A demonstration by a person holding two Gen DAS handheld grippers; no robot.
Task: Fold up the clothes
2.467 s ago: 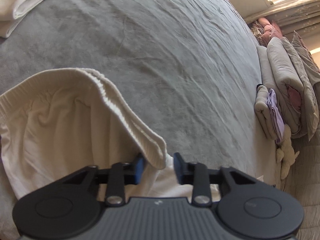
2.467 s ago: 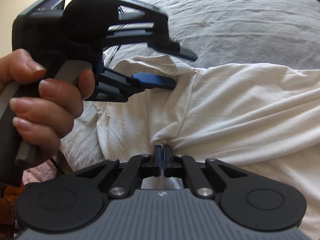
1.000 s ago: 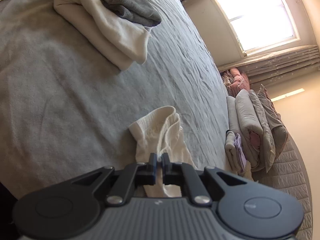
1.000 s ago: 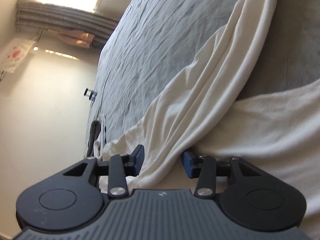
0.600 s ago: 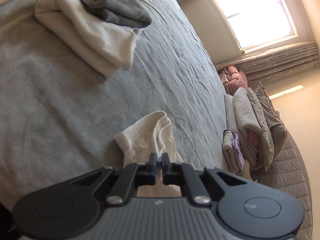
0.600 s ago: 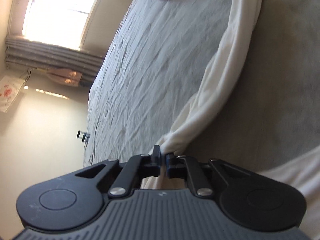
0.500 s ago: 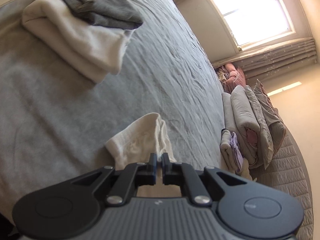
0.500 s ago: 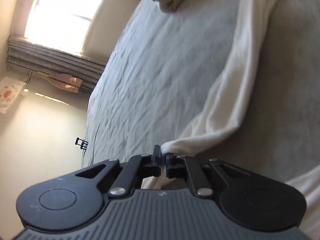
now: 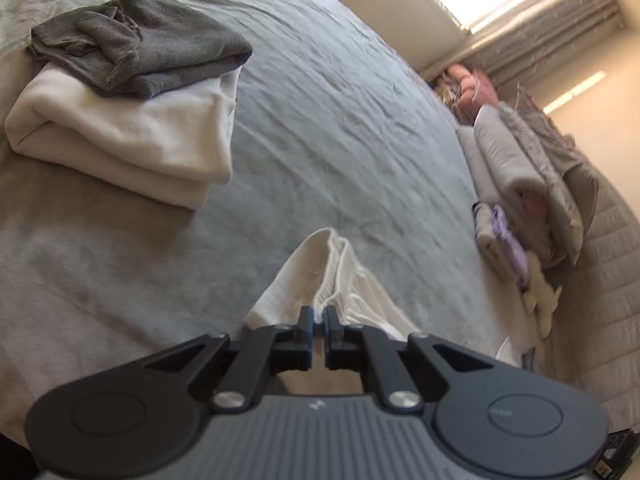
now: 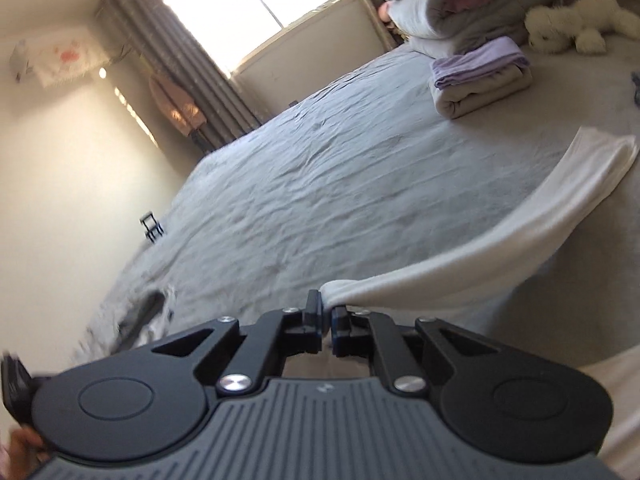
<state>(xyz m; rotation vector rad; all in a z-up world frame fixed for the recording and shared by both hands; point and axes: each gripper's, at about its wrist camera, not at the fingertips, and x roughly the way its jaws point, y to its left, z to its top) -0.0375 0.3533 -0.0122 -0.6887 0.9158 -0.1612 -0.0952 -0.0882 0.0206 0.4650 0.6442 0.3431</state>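
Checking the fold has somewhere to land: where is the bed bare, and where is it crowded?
Bare grey bedspread runs between the grey-on-white folded stack and the bedding pile. It continues toward the window. Crowded: around the lilac folded pile and plush toy. Both grippers grip the white garment.

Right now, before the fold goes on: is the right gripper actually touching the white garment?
Touching. The right wrist view shows the right gripper shut on a pinched corner of the white garment, which stretches away from its pads.
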